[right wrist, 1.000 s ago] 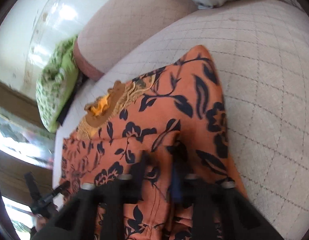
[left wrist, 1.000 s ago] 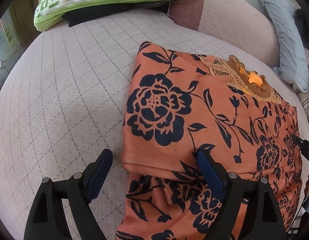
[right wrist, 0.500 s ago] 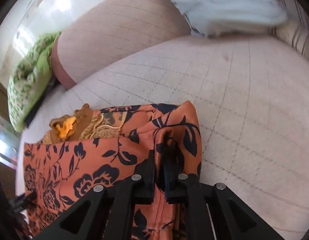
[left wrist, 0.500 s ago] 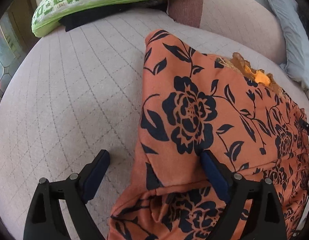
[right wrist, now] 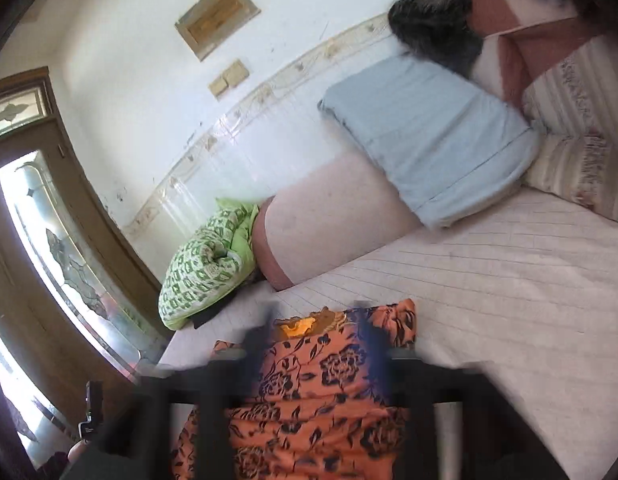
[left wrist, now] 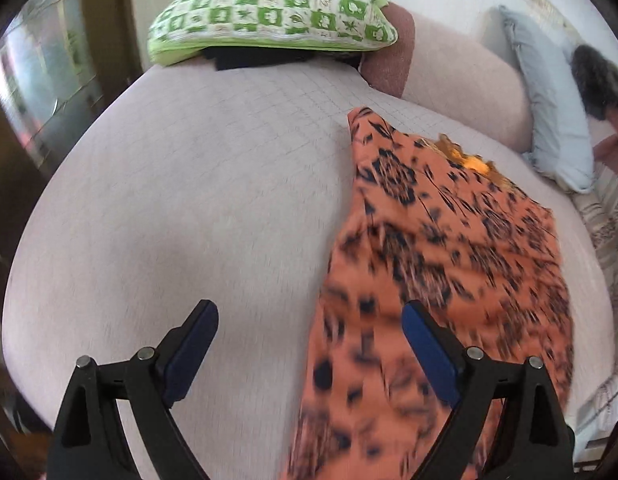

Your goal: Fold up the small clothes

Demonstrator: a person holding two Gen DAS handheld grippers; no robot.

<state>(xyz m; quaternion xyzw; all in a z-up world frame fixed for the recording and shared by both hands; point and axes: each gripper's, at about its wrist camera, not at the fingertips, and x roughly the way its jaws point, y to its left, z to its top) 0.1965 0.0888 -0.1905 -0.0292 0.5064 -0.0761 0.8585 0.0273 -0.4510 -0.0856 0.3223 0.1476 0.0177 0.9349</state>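
Jaws of the left gripper [left wrist: 309, 330] stand wide, gripping nothing. Jaws of the right gripper [right wrist: 315, 332] are opening, blurred, nothing pinched; cloth shows between and beyond them. The orange floral garment [left wrist: 441, 264] lies folded on the pale quilted bed [left wrist: 197, 200]. Beyond it sit a green checked pillow [left wrist: 269, 4] and a blue pillow [right wrist: 425, 136].

The orange cloth garment with black flower print [left wrist: 449, 248] looked thin and matt. The pale pink quilted bed cover [left wrist: 197, 184] was soft woven cloth. The green-and-white checked pillow [left wrist: 269, 4] was cotton-like, the brown door frame [right wrist: 89, 208] wood, its pane [right wrist: 57, 248] glossy glass.
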